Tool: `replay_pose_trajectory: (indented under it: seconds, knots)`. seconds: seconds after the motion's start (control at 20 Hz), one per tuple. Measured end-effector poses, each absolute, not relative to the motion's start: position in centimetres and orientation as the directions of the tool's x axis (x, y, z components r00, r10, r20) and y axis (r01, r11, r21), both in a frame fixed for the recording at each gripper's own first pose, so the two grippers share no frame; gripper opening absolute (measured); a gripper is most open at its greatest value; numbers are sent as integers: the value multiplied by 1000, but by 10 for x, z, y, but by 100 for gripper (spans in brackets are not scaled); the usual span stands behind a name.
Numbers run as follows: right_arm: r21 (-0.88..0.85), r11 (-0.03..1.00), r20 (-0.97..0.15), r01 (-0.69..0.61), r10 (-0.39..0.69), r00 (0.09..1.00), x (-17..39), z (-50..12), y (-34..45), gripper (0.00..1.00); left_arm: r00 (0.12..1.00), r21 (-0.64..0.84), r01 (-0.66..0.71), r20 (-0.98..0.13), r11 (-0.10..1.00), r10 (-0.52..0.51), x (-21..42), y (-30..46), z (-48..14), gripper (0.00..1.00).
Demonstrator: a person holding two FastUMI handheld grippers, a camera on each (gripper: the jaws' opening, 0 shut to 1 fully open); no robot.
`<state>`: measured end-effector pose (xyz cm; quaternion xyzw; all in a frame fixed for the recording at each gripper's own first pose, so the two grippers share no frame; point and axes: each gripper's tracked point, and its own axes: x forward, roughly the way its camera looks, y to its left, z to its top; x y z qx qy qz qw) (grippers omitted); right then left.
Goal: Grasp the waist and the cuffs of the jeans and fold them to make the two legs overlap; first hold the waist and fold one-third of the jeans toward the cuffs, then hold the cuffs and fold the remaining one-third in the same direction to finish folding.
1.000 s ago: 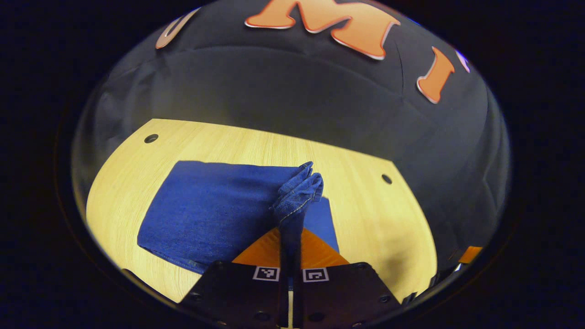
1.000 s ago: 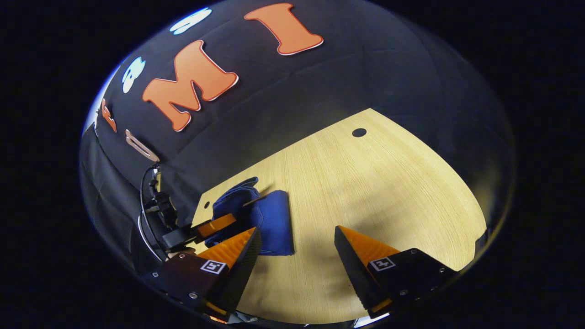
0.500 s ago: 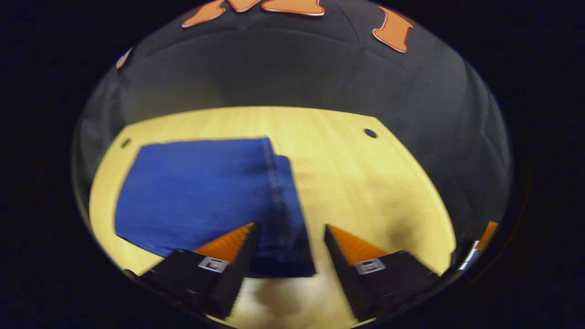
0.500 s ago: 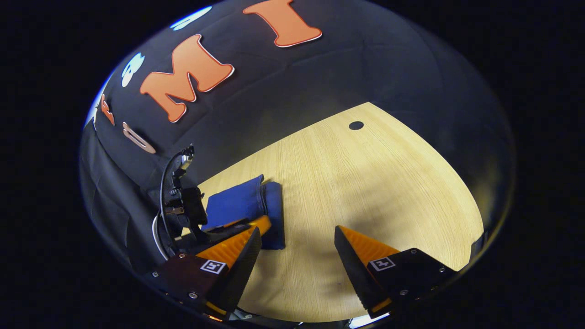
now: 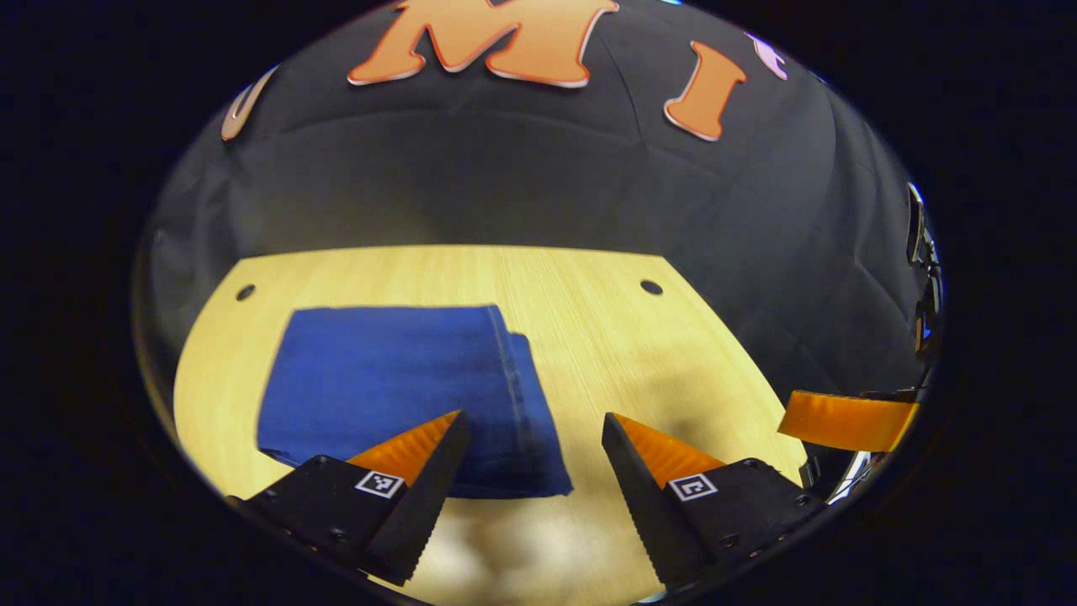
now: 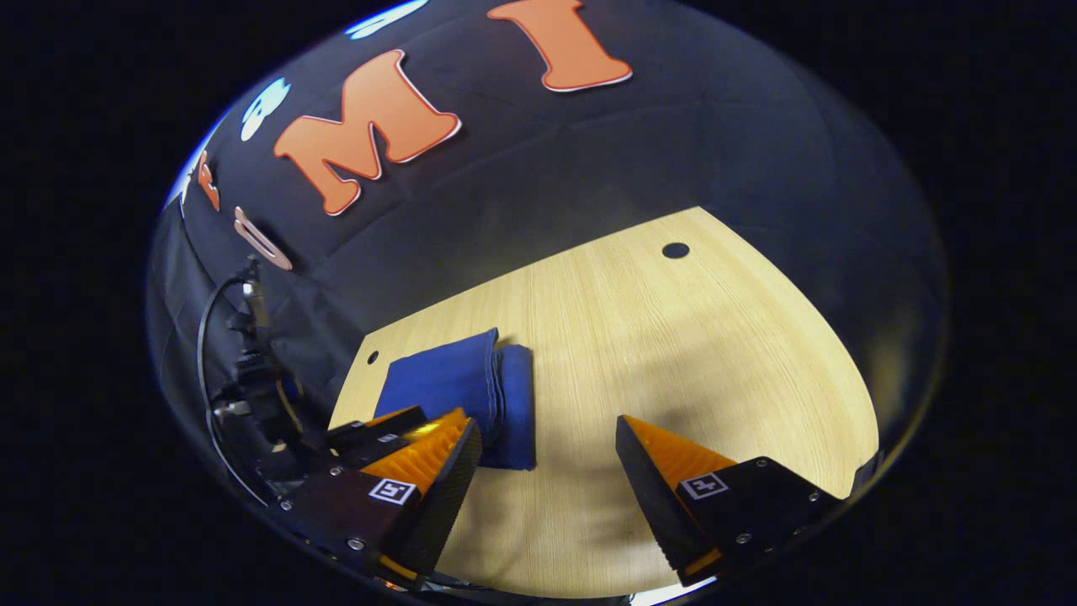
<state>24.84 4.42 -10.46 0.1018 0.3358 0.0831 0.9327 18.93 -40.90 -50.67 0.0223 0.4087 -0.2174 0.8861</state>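
Since a second ago we have let go of the cuff and drawn our left gripper [image 5: 532, 417] back. In the left gripper view its fingers are spread wide, holding nothing, above the near edge of the folded jeans [image 5: 395, 379] lying flat on the table [image 5: 606, 337]. In the right gripper view our right gripper [image 6: 547, 425] is also spread and empty over bare table [image 6: 673, 353], with the jeans [image 6: 458, 391] to its left.

Both views low over table [image 5: 589, 320]
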Motion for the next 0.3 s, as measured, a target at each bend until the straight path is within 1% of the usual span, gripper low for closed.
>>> replay_pose_trajectory:
  seconds: [0.3]
  knots:
    - [119,978,-518,-172,209,830,264,-52,91,98,761,-37,338,-578,940,-296,224,-319,-398,98]
